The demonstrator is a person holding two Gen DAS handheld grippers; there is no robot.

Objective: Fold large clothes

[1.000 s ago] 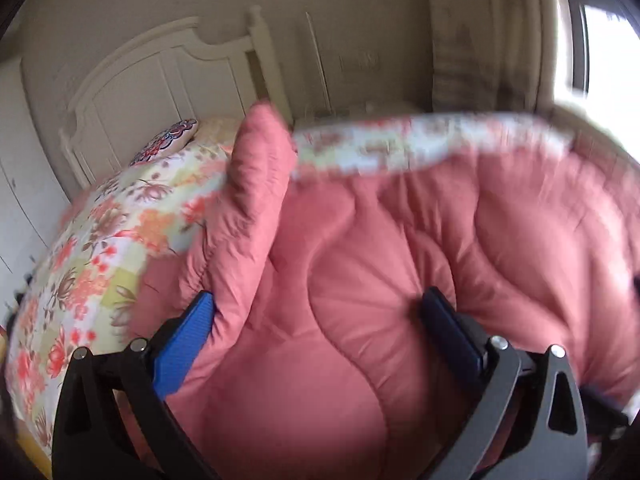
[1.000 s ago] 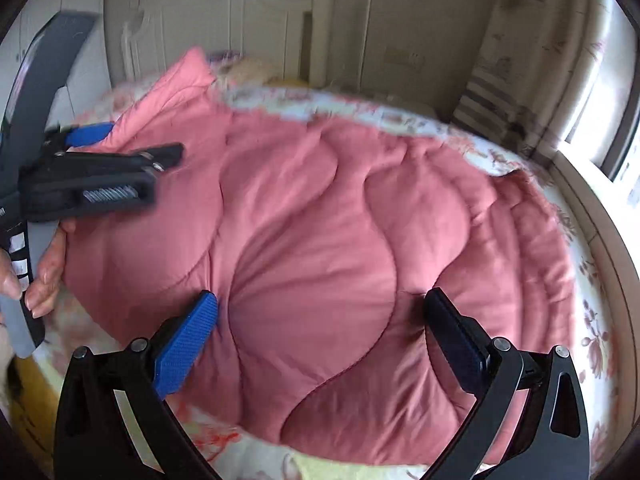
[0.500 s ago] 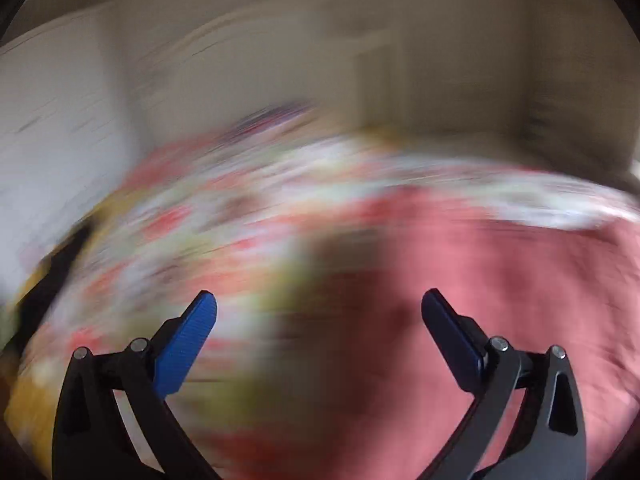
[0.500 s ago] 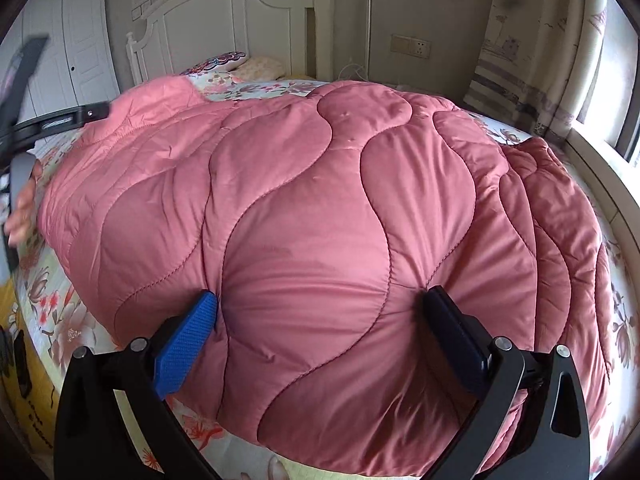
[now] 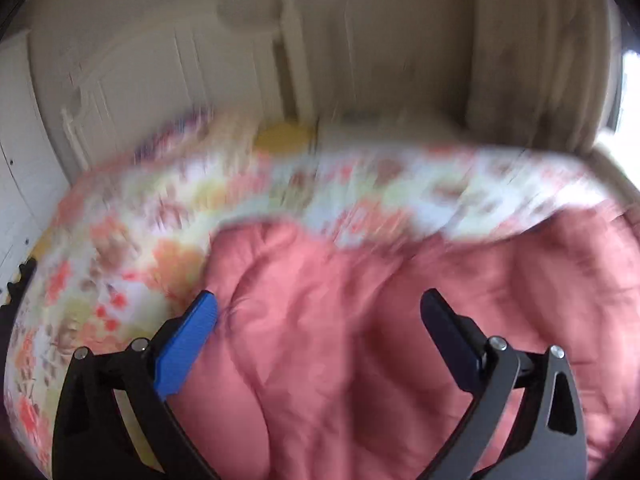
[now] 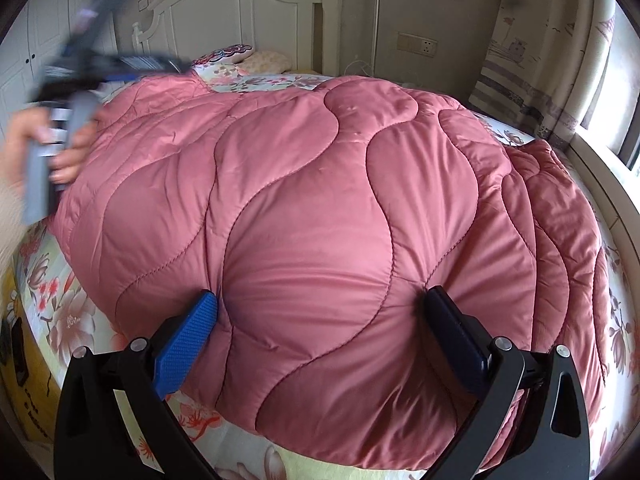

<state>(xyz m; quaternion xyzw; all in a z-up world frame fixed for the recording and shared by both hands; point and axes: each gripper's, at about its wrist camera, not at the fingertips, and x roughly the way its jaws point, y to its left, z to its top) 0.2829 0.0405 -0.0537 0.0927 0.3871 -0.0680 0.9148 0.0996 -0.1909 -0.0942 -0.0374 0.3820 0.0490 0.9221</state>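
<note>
On the bed (image 6: 60, 320), across its floral sheet, I see the pink quilted comforter (image 6: 320, 220) lying in a puffy folded heap, with stacked edges along its right side. My right gripper (image 6: 320, 312) stands spread wide, both pads pressed into the near bulge without pinching it. My left gripper (image 5: 320, 312) is also released, jaws apart over the comforter's left edge; that view is blurred. Floral sheet shows bare to the left and at the near edge. Two pillows (image 6: 248, 58) sit by the white headboard (image 6: 240, 8).
</note>
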